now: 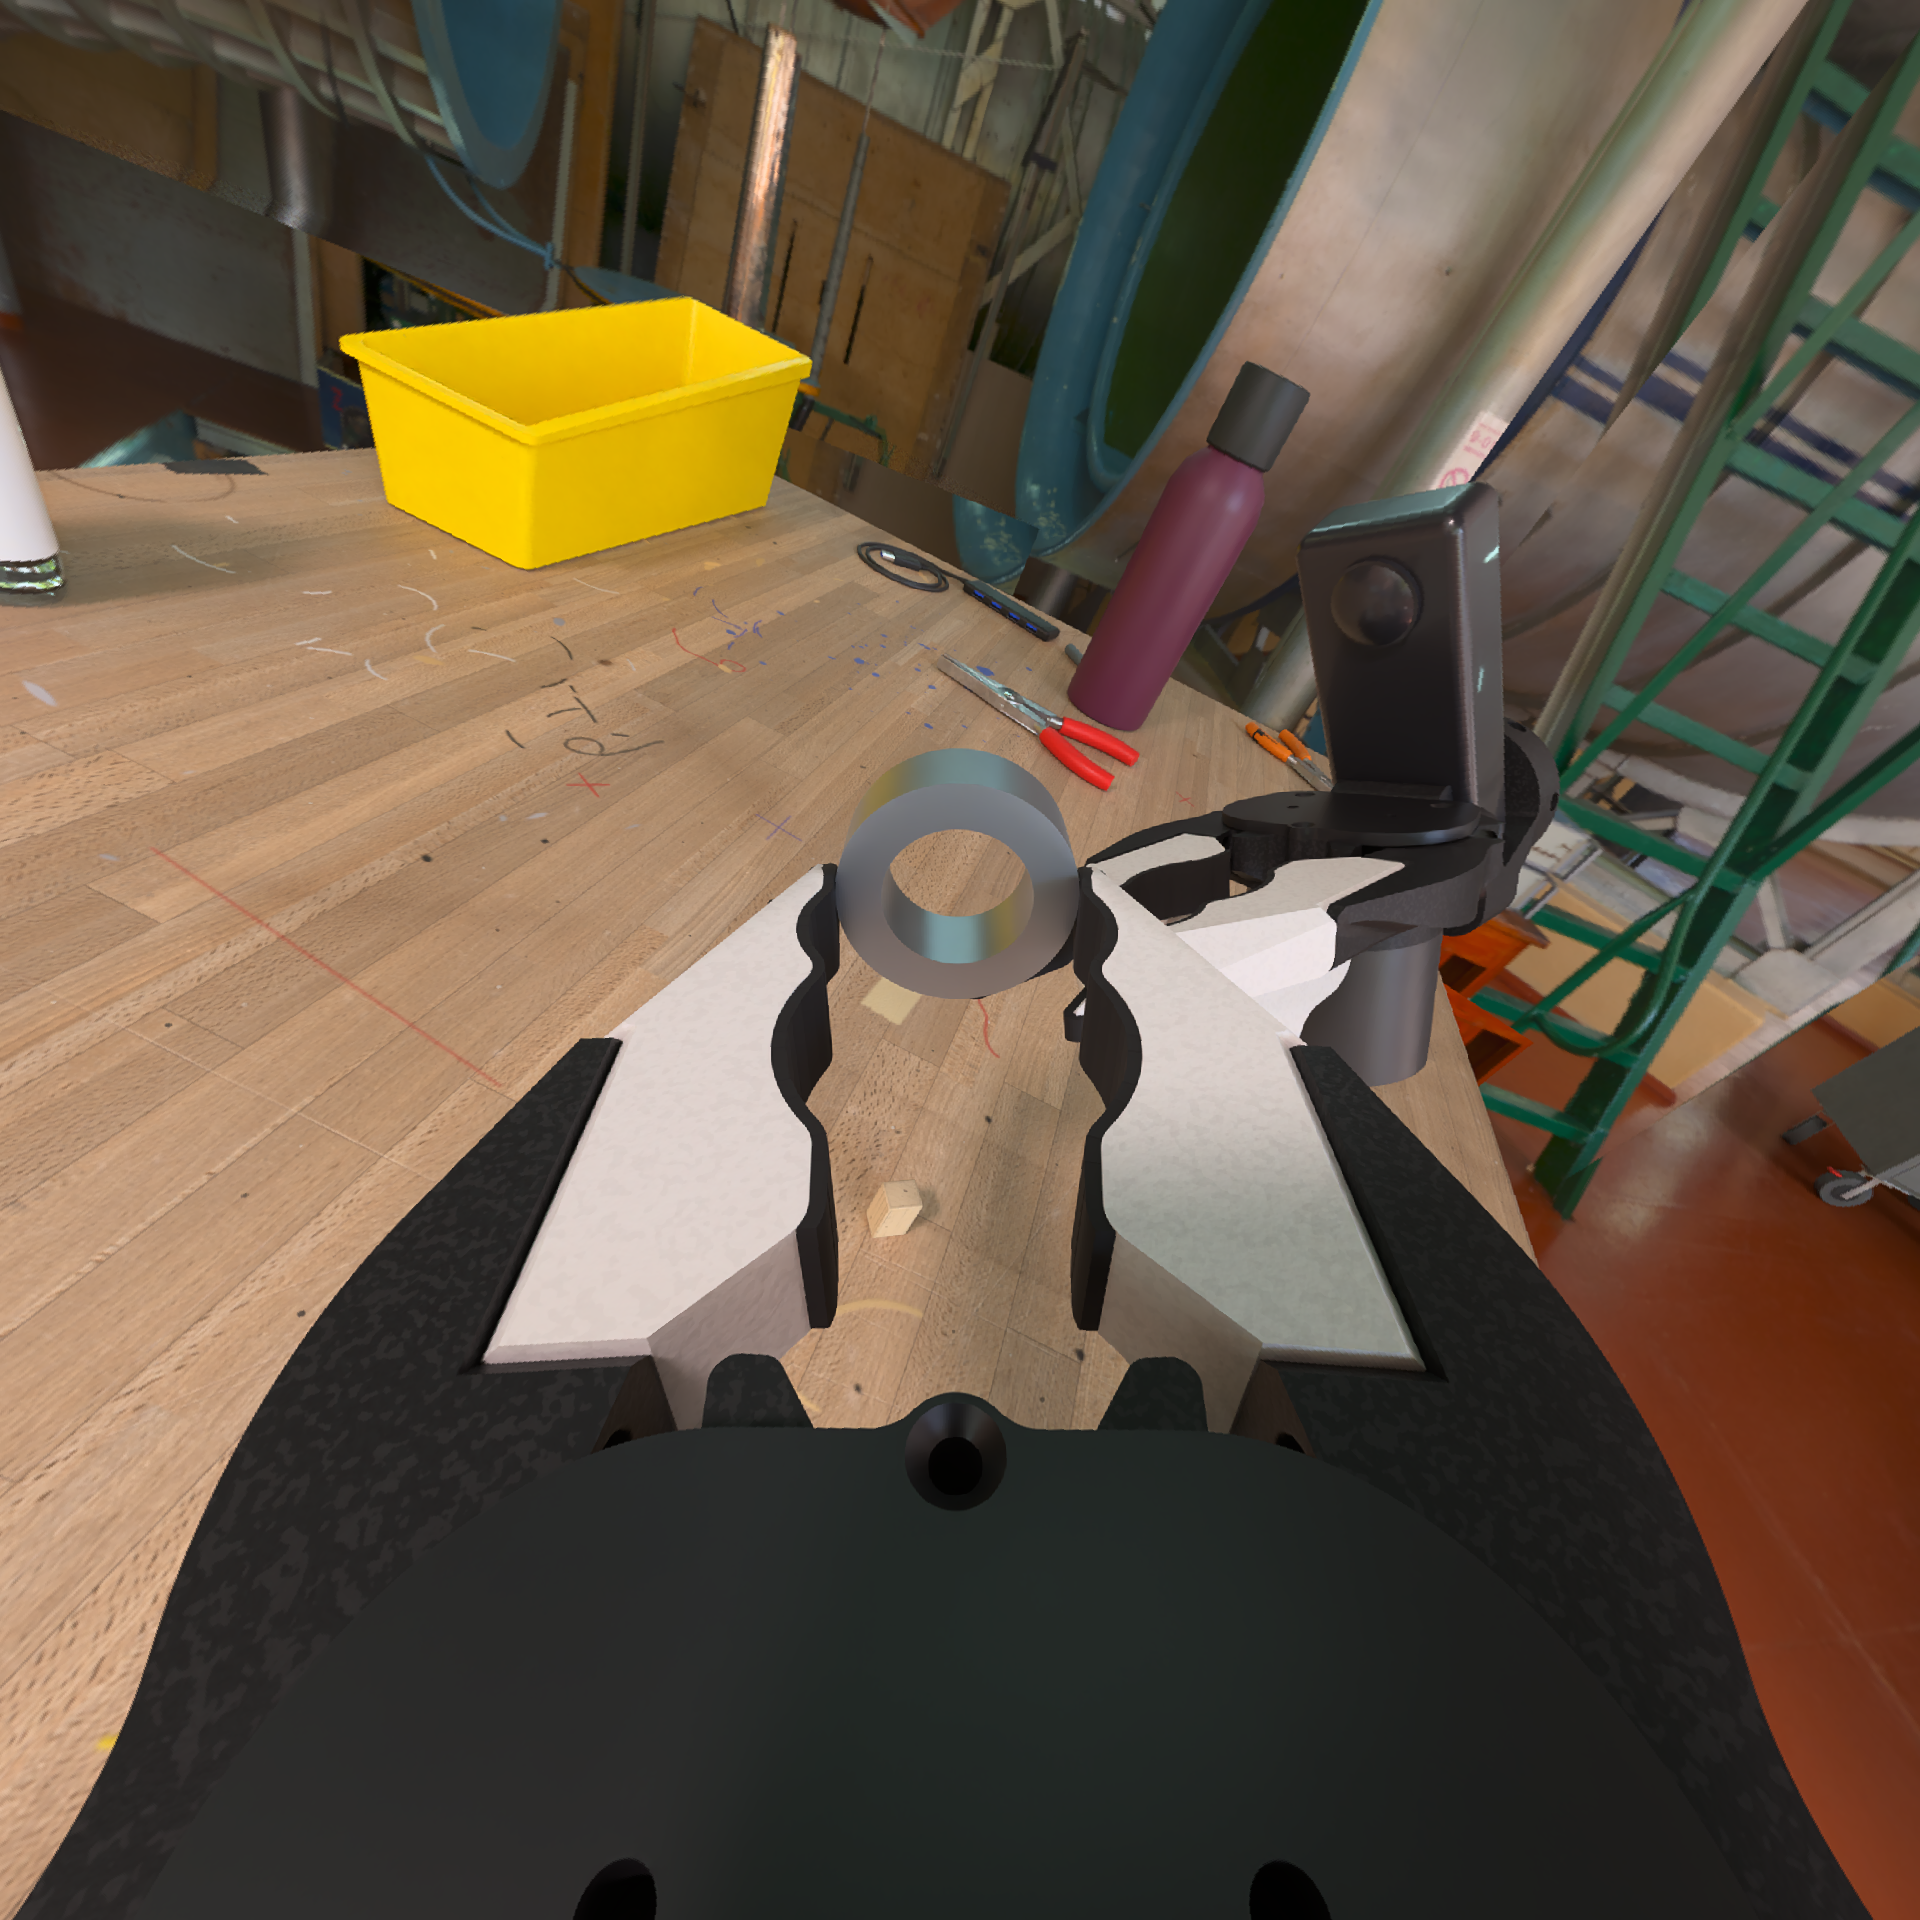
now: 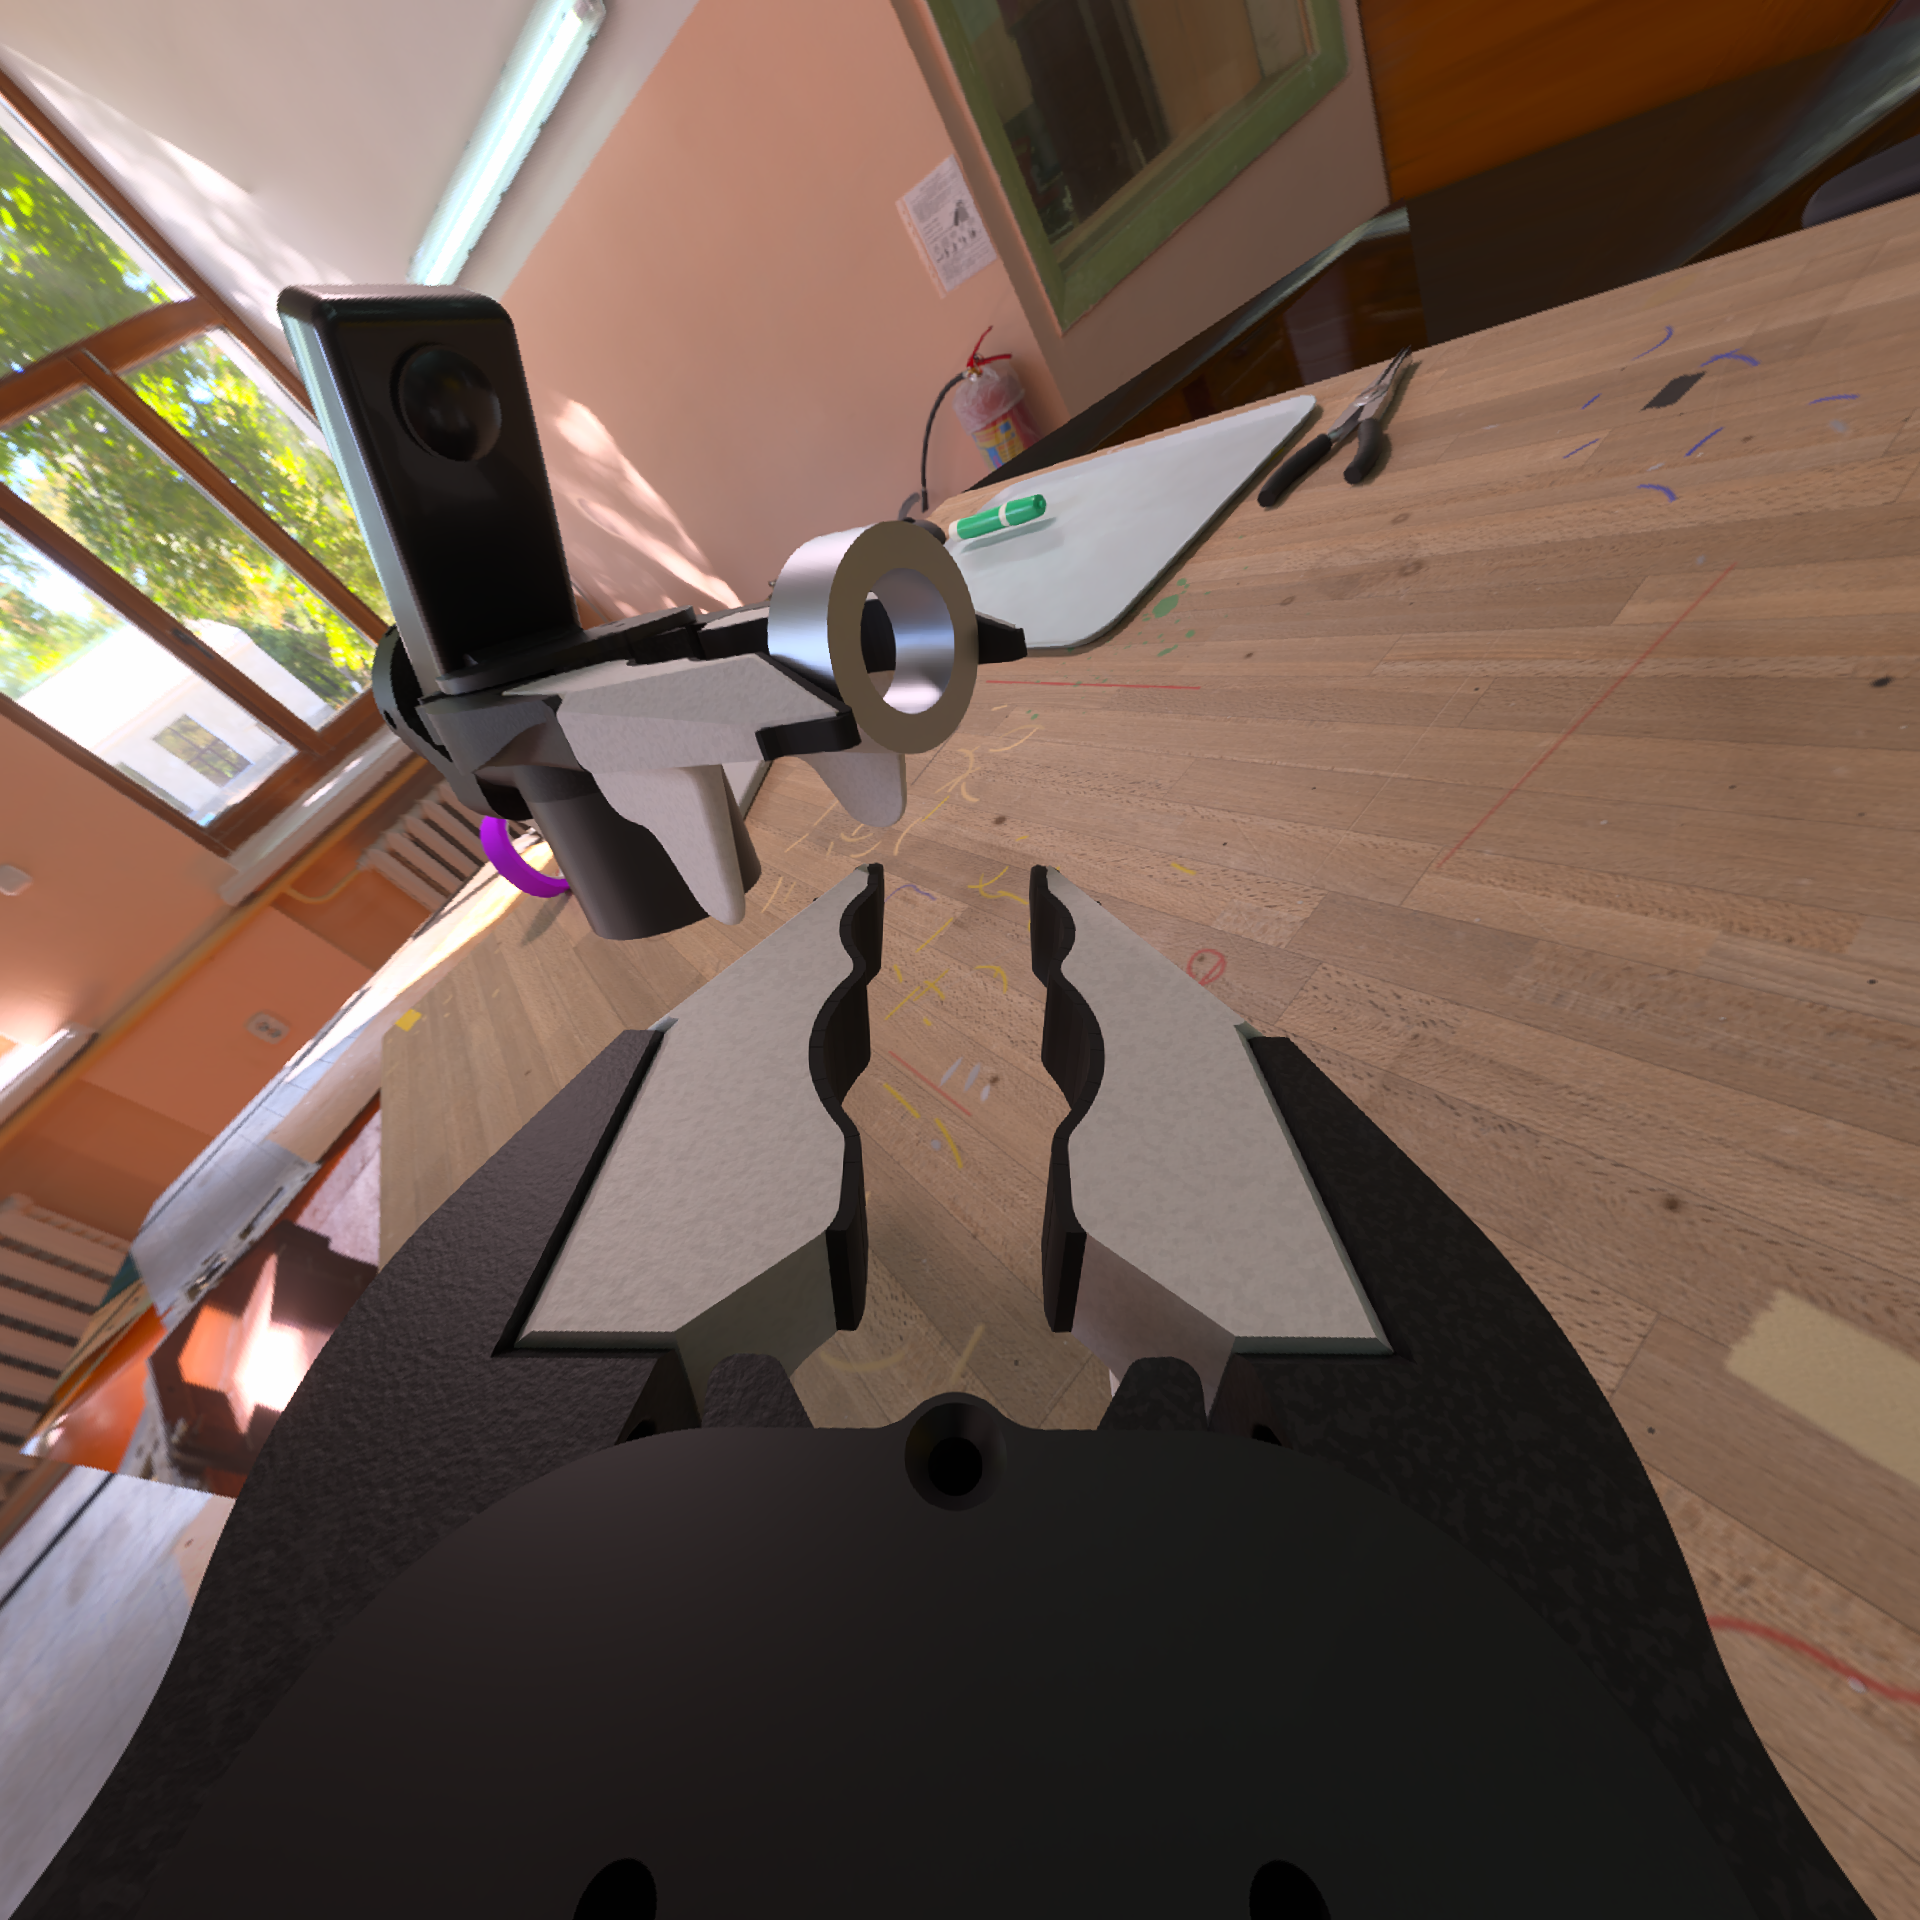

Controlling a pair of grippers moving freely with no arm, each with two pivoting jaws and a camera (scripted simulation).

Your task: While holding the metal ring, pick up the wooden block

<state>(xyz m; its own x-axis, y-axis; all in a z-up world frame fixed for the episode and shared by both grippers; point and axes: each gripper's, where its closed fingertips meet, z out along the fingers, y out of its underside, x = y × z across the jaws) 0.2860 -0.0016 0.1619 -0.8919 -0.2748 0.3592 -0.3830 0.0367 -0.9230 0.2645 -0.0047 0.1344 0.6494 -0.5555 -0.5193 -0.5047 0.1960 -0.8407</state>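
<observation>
My left gripper [image 1: 956, 904] is clamped on the metal ring [image 1: 956, 873], fingertips pressing both sides, bore facing me, lifted above the table [image 1: 312, 831]. My right gripper [image 2: 956, 883] has jaws apart, nothing between them, bare wood below. The wooden block [image 1: 894, 1208] lies on the table under my left fingers, at 6 o'clock from the ring. The table edge runs at 3 o'clock; the yellow bin [image 1: 571, 426] sits at 11 o'clock, well apart.

Left gripper [image 1: 956, 883] clamps metal ring [image 1: 956, 875] — wooden block [image 1: 896, 1208] lies below.
</observation>
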